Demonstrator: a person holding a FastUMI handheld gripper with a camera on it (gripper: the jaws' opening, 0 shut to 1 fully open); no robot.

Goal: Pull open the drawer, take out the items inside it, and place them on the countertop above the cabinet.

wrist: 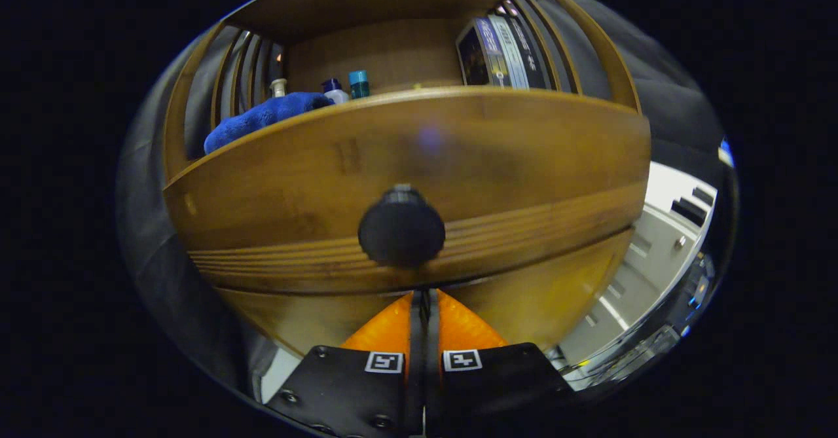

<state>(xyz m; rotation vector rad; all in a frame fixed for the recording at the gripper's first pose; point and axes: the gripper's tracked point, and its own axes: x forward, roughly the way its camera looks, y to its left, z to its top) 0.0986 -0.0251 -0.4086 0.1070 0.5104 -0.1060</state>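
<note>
The wooden cabinet [366, 6] fills the scene, its drawer [497, 163] shut. On the countertop [406, 55] above lie a blue towel [262, 118], boxes [501, 55] with unreadable labels, and three small bottles [358, 84]. The knob [401, 227] sits just ahead of the gripper [424, 304], fingers pressed together, empty.

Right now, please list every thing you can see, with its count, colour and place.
Cabinet: one, brown wood, straight ahead.
Drawer knob: one, black, round, just ahead of the fingertips, slightly above them.
Cloth: one, blue, on the countertop, beyond the front edge.
Bottles: three, small, behind the cloth; caps cream, dark blue, teal.
Books: a few, dark covers, leaning at the far side of the shelf from the cloth.
Gripper: one, fingers closed together, holding nothing, below the knob.
</note>
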